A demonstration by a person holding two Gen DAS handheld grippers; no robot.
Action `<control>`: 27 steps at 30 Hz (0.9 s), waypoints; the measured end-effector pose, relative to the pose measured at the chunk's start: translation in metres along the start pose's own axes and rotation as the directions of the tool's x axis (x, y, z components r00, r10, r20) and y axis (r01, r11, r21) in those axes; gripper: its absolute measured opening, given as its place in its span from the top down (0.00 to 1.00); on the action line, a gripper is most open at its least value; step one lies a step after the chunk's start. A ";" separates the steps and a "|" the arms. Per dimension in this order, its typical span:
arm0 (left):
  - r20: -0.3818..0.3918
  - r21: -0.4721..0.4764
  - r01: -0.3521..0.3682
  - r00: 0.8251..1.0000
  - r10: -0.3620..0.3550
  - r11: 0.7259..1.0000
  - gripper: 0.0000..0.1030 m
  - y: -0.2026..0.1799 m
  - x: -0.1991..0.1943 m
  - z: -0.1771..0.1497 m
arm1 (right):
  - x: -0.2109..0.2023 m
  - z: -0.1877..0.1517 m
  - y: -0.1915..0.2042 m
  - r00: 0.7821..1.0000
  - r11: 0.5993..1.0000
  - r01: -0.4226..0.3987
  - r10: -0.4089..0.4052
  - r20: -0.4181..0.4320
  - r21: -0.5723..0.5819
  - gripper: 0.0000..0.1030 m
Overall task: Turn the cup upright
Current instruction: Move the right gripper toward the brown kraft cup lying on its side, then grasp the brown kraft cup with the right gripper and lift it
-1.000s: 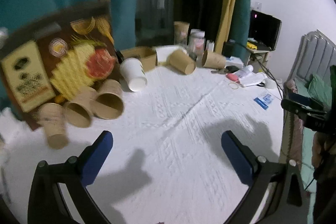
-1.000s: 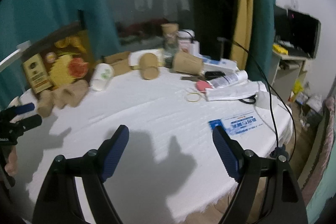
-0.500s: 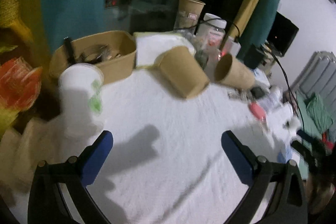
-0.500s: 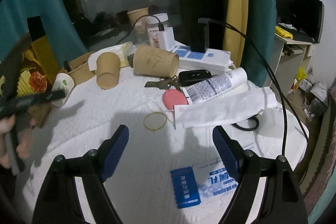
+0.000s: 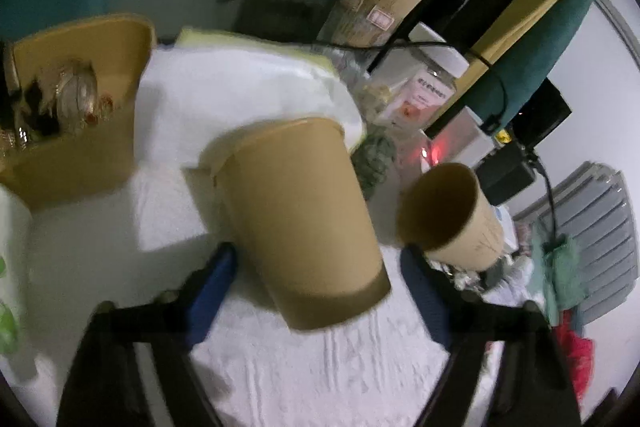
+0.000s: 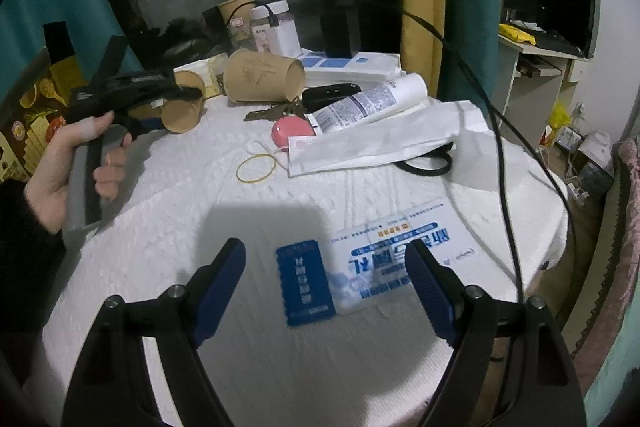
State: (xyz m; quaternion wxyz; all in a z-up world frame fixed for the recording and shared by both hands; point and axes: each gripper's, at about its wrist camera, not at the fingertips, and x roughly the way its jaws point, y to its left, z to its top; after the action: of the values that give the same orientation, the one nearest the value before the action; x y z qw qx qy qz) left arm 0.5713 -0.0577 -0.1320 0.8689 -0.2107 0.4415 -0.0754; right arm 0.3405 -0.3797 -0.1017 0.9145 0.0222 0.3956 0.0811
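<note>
1. Lying on its side on the white-clothed counter [image 5: 320, 379]: the target brown paper cup [image 5: 304, 223], mouth turned toward the near side, base pointing far toward the white folded sheet [image 5: 240, 87].
2. Straddling that cup: the left gripper [image 5: 320, 263], jaws spread wide and gripping nothing, the cup wall sitting between the two blue pads without clear contact.
3. Hanging over the near part of the counter: the right gripper [image 6: 326, 285], jaws equally wide and empty, above a blue card [image 6: 306, 285] and well apart from any cup.
4. Resting just to the right of the target: a second tipped cup [image 5: 450, 215], its open mouth facing the left camera.
5. Risking a crushed or oval-squeezed wall if closing too hard on thin paper near the rim, judging by how soft such a cup looks.
6. Risking a roll away toward the far clutter if only one pad is touching first, the cup being round and free on cloth.
7. Risking a knock on the second tipped cup while swinging the target up, given how close the two are lying.
8. Differing from half a second ago: the left gripper sitting much nearer the target, which was then lying farther off beyond the jaws; the right view showing the same far clutter from a slightly lower, nearer angle.
</note>
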 end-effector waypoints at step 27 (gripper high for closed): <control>-0.019 0.146 0.085 0.996 -0.083 0.986 0.40 -0.019 -0.227 -0.194 | -0.119 -0.086 0.064 0.989 0.990 -0.137 0.136 0.052 0.032 0.22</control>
State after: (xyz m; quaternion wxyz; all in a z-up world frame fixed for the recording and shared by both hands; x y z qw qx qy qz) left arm 0.2816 -0.0612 -0.0574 0.8752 -0.1640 0.4313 -0.1456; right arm 0.1893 -0.3382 -0.0678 0.9159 0.0673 0.3717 0.1360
